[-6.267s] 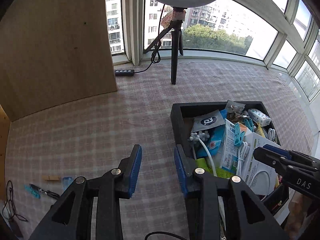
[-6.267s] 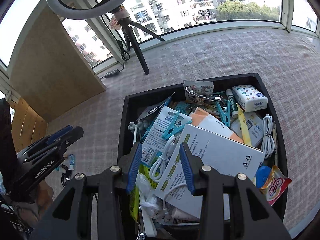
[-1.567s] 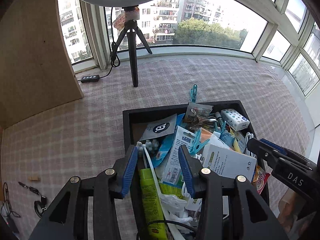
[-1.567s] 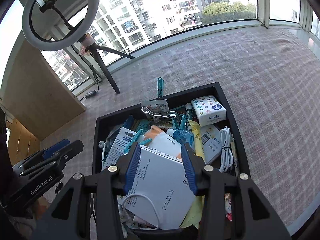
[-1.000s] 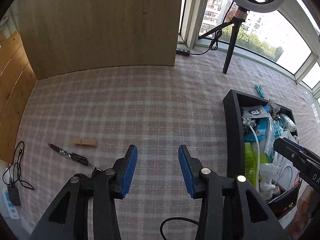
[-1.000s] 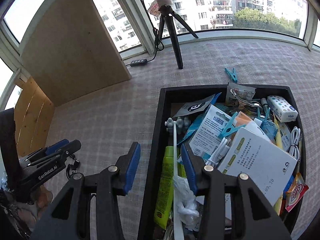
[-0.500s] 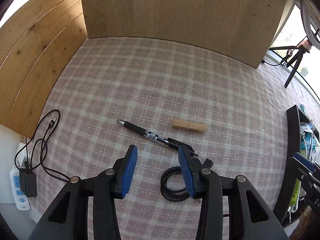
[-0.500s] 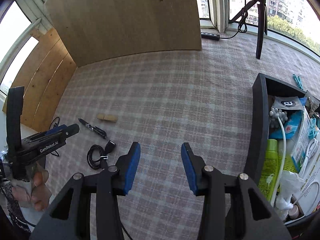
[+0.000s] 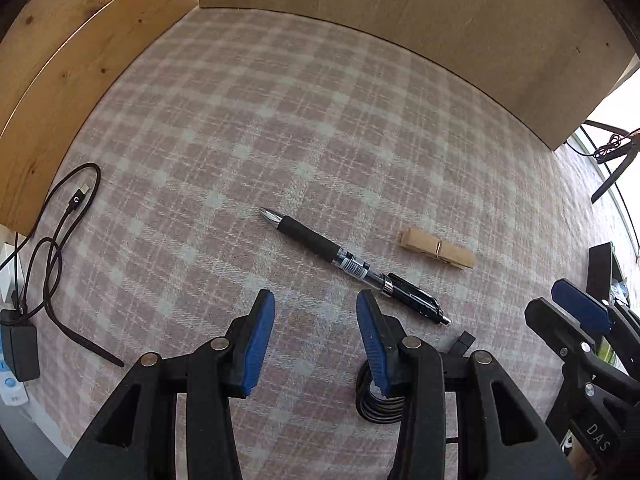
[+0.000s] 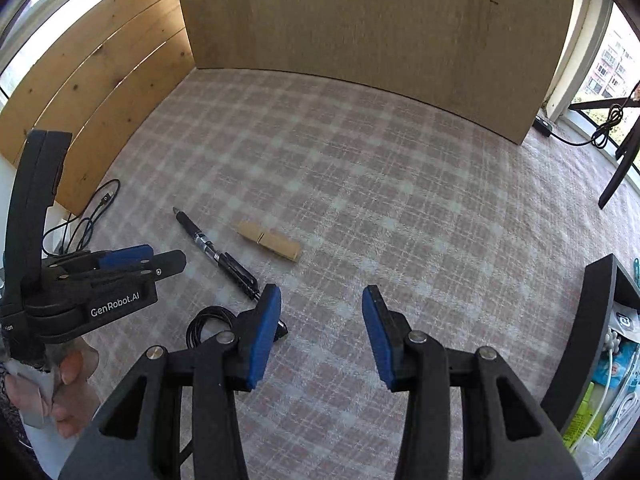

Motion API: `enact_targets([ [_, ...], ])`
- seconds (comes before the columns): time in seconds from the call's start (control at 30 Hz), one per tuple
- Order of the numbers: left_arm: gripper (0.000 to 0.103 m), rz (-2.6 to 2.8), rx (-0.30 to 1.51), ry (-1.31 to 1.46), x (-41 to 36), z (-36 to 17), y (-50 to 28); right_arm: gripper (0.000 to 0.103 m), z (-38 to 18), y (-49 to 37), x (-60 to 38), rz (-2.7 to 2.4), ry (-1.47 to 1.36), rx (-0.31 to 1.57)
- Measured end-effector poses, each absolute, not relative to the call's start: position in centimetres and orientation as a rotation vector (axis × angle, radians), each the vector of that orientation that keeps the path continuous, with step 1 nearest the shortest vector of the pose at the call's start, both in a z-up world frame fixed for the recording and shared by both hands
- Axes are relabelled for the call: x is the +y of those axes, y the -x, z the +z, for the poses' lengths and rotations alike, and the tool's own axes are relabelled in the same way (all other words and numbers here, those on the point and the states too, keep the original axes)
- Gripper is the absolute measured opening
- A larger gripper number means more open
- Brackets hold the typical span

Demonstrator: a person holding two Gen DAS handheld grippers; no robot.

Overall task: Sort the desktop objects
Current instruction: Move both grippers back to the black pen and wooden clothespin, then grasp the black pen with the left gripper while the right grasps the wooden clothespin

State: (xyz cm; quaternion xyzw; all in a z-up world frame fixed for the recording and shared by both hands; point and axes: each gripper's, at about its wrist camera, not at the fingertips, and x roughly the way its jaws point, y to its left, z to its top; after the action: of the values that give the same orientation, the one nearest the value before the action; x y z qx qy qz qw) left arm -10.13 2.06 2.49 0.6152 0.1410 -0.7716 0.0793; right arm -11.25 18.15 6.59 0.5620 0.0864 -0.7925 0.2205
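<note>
Both grippers point steeply down over the plaid-covered bench [image 9: 320,128]. The left gripper [image 9: 316,338] has its blue-padded fingers [image 9: 258,344] spread with nothing between them, only cloth showing in the gap. A black pen [image 9: 352,266] lies just beyond its fingertips toward 1 o'clock, tip toward 10 o'clock, clicker end toward 4 o'clock. A wooden clothespin [image 9: 436,253] lies near the pen at 2 o'clock, apart from it. A coiled black cable [image 9: 378,402] sits partly hidden under the left gripper's right finger. The right gripper [image 10: 322,332] also has its fingers [image 10: 264,336] spread and empty; in its view the pen [image 10: 216,256] and clothespin [image 10: 268,240] lie at 10 to 11 o'clock and the cable [image 10: 208,326] is just beside its left finger. A black tray [image 10: 588,344] full of mixed items stands at 3 o'clock, well apart from the pen. A charger cord [image 9: 56,248] trails at the bench's 9 o'clock edge.
</note>
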Motion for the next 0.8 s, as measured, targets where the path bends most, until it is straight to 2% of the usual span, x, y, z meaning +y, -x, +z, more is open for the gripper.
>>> enact_targets([
  [0.27,0.041,-2.273,0.474,-1.860,2.9,1.2,12.3,0.042,3.8,13.5,15.4,-2.074,-1.557,0.364],
  [0.5,0.041,-2.271,0.528,-1.876,3.3,0.8,13.6,0.042,2.8,14.5,14.2,-2.020,-1.533,0.384],
  [0.63,0.041,-2.267,0.504,-1.874,3.9,0.4,13.9,0.042,2.2,14.8,13.8,-2.003,-1.536,0.407],
  [0.8,0.036,-2.270,0.434,-1.853,4.5,0.1,14.3,0.037,1.8,15.0,13.6,-2.001,-1.522,0.401],
])
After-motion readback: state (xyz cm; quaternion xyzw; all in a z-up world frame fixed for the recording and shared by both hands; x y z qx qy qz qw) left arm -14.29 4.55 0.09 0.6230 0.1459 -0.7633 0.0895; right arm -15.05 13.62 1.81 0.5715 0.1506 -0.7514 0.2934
